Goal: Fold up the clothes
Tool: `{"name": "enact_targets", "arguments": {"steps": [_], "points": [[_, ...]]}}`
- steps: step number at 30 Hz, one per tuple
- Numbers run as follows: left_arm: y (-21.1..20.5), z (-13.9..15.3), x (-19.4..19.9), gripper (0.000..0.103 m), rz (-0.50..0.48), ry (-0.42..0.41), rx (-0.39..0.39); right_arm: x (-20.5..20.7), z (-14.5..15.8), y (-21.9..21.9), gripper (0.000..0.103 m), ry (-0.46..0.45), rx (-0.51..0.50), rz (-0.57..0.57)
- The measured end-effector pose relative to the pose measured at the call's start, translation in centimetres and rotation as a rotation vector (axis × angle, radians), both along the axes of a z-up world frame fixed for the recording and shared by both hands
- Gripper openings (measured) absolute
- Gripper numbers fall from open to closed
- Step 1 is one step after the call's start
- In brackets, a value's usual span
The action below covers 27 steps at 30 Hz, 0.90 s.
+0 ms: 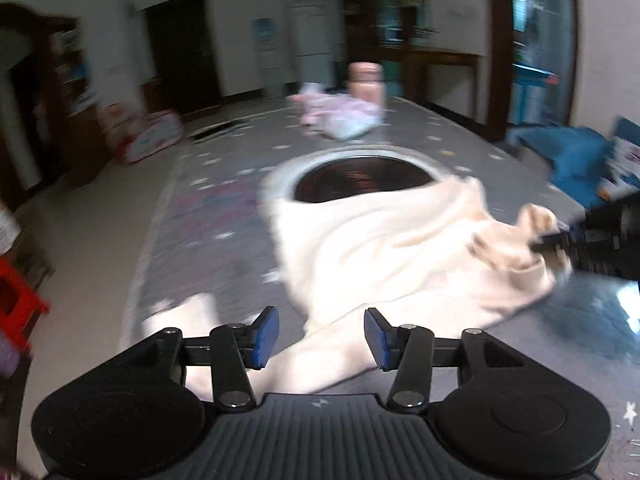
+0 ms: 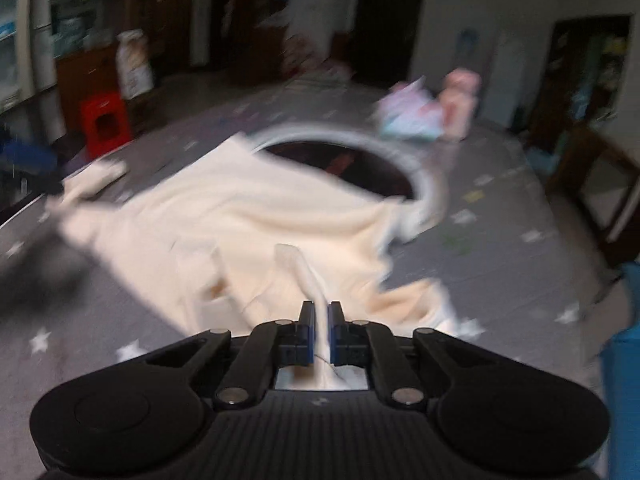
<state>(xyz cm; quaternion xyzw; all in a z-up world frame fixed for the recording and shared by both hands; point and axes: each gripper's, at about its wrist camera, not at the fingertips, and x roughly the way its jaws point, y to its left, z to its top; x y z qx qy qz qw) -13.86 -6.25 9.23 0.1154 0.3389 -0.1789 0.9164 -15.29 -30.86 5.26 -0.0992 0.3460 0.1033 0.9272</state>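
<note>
Cream garment (image 1: 384,248) spread rumpled across table (image 1: 208,208). Right gripper (image 2: 321,320) clamped on cloth edge; left gripper (image 1: 321,336) agape, empty, above sleeve (image 1: 320,360). Fold apparently underway; next, likely gripping sleeve.

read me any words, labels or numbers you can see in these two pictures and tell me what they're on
None can be read; both views are motion-blurred.
Red and white boxes on the floor: printing too blurred.
Blue sign on the far wall: too blurred.
Pink jar on the table: no legible label.
Cream garment: no print visible.
</note>
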Motion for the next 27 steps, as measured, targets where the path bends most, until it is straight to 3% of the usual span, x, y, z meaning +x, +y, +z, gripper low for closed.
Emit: {"name": "enact_targets", "arguments": {"steps": [5,8,12,18,19,21,24,27], "points": [[-3.8,-2.1,2.6,0.050,-0.087,0.043,-0.007,-0.4,2.3,-4.4,0.006,-0.049,-0.007,-0.157],[-5.7,-2.8,2.6,0.051,-0.150,0.051,-0.015,-0.6,2.3,-6.8,0.006,-0.032,0.033,-0.225],[-8.2,-3.7,2.4,0.058,-0.236,0.060,-0.027,-0.1,1.3,-8.3,0.006,0.005,0.045,-0.284],[-11.3,-5.3,2.3,0.057,-0.308,0.068,-0.022,0.3,1.1,-8.8,0.006,-0.001,0.062,-0.252],[-11.3,-5.3,2.1,0.055,-0.317,0.063,-0.015,0.4,1.2,-9.0,0.006,-0.002,0.062,-0.255],[-11.0,-5.1,1.4,0.015,-0.334,0.050,0.000,0.5,1.6,-9.5,0.006,-0.012,0.074,-0.286],[-10.7,-4.9,0.4,0.006,-0.360,0.030,0.024,0.1,2.4,-11.5,0.004,-0.048,0.113,-0.389],[-10.3,-4.7,-0.6,0.005,-0.386,0.010,0.047,-0.3,2.5,-13.6,0.003,-0.051,0.089,-0.480]]}}
